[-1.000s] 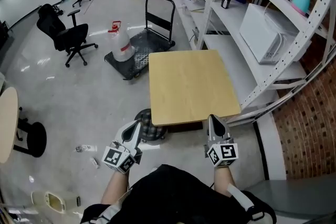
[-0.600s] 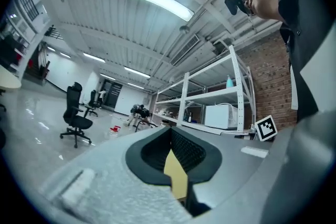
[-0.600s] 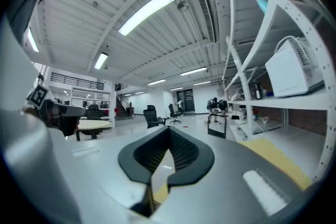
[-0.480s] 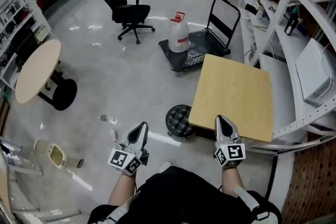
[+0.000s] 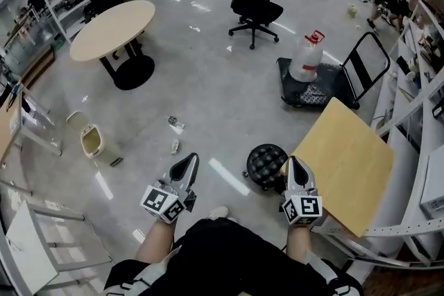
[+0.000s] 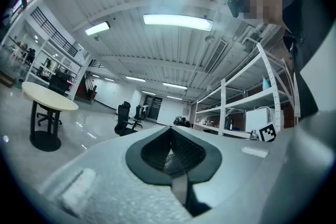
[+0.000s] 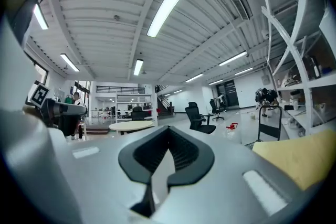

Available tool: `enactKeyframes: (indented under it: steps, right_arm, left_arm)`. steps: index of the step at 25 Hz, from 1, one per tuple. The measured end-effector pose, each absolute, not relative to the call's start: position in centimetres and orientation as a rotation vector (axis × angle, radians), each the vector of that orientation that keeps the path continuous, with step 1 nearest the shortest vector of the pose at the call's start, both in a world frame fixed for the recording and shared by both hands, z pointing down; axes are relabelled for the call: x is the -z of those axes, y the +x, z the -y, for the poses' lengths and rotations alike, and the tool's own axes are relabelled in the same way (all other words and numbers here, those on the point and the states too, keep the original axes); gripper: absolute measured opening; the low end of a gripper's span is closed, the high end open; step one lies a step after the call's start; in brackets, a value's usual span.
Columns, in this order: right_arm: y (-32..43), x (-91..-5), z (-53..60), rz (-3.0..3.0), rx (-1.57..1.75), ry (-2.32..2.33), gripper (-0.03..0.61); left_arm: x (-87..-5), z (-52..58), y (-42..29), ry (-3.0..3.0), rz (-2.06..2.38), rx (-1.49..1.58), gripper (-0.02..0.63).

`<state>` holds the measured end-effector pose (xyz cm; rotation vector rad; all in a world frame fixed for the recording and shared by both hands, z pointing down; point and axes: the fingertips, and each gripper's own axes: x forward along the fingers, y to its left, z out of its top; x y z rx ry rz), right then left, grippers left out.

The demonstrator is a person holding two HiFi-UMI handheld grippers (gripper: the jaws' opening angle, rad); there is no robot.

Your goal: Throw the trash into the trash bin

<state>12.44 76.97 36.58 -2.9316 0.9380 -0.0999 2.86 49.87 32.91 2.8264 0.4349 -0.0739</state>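
The trash (image 5: 175,124) lies on the bare floor (image 5: 208,83), out in the open middle part and far from any wall. It is a small, clear, crumpled thing. A smaller bit (image 5: 175,146) lies just beside it, closer to the person. Both are too small to tell what they are. The trash bin (image 5: 90,141) is on the floor too, off to the left of the trash, near the floor's left edge. Its top looks open.

The left gripper (image 5: 188,163) and the right gripper (image 5: 294,164) are held out level in front of the person. The left fingers (image 6: 185,152) are shut tight with nothing in them. The right fingers (image 7: 181,153) look shut and empty as well.

I think the step now is to go and get the trash. The left gripper is the closer one, so it looks like the best one to use. To do it well, the person should step nearer, tip the gripper down and open the fingers wide before they reach the floor. Then the fingers should go one on each side of the clear thing and squeeze gently. It may be light and could skid on the shiny floor. The black stool (image 5: 266,164) is close to the right gripper, so that side has less room.
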Motion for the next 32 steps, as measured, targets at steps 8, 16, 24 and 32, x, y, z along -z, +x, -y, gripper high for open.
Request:
enactKeyframes:
  steps: [8, 16, 24, 32]
  right_arm:
    - [12.7, -36.0, -71.9, -1.171, 0.087, -2.880, 0.006]
    - [14.7, -35.9, -66.5, -1.279, 0.092, -2.832, 0.006]
    - [17.5, -33.9, -59.8, -1.363, 0.038, -2.808, 0.006]
    - [18.0, -34.9, -54.2, -1.416, 0.057, -2.837, 0.006]
  left_arm:
    - [-32.7, -46.0, -1.1, 2.808, -0.199, 0.139, 0.001]
    - [-32.1, -40.7, -1.5, 2.845, -0.050, 0.173, 0.000]
    - [-31.0, -34.5, 0.7, 2.877, 0.019, 0.239, 0.000]
    - [-33.2, -29.7, 1.3, 2.845, 0.004, 0.223, 0.000]
